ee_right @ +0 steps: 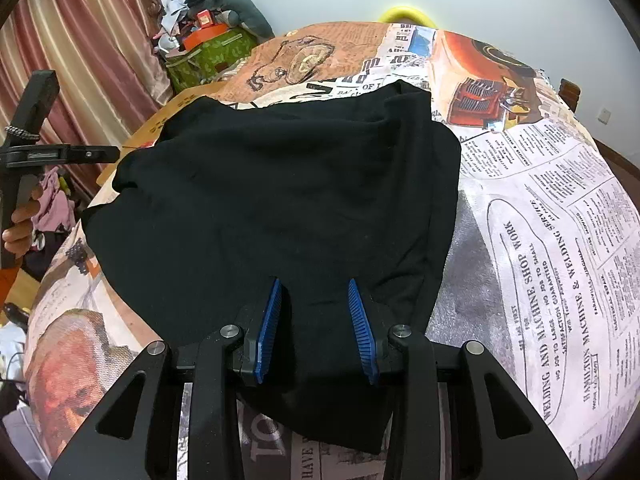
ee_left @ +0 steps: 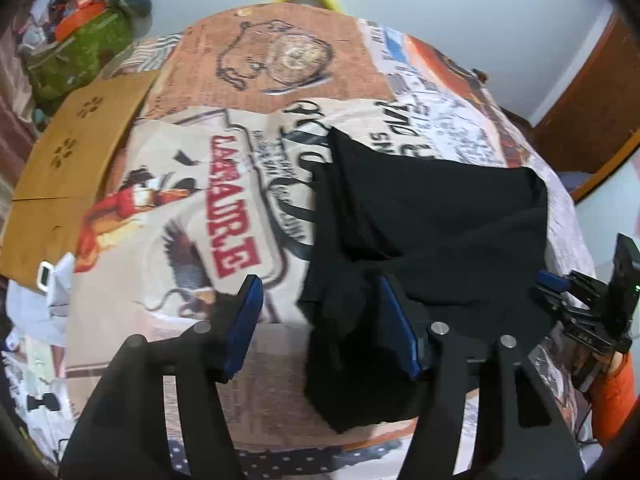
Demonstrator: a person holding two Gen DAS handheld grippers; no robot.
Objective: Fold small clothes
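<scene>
A black garment [ee_right: 288, 184] lies rumpled on a table covered with a newspaper-print cloth [ee_right: 560, 216]. In the left wrist view the garment [ee_left: 432, 216] lies at the right, with a fold hanging toward the near edge. My left gripper [ee_left: 320, 292] is open; its right finger [ee_left: 396, 332] touches the garment's near fold, its left finger [ee_left: 244, 320] is over bare cloth. My right gripper [ee_right: 314, 292] is open, both blue pads just above the garment's near part. The right gripper also shows at the right edge of the left wrist view [ee_left: 576, 300].
A brown cardboard sheet [ee_left: 76, 160] lies on the table's left side. A green box with clutter [ee_right: 208, 52] stands beyond the far left corner, by pink curtains [ee_right: 80, 40]. A yellow object [ee_right: 404, 14] sits behind the far edge. The other hand-held gripper [ee_right: 32, 152] shows at left.
</scene>
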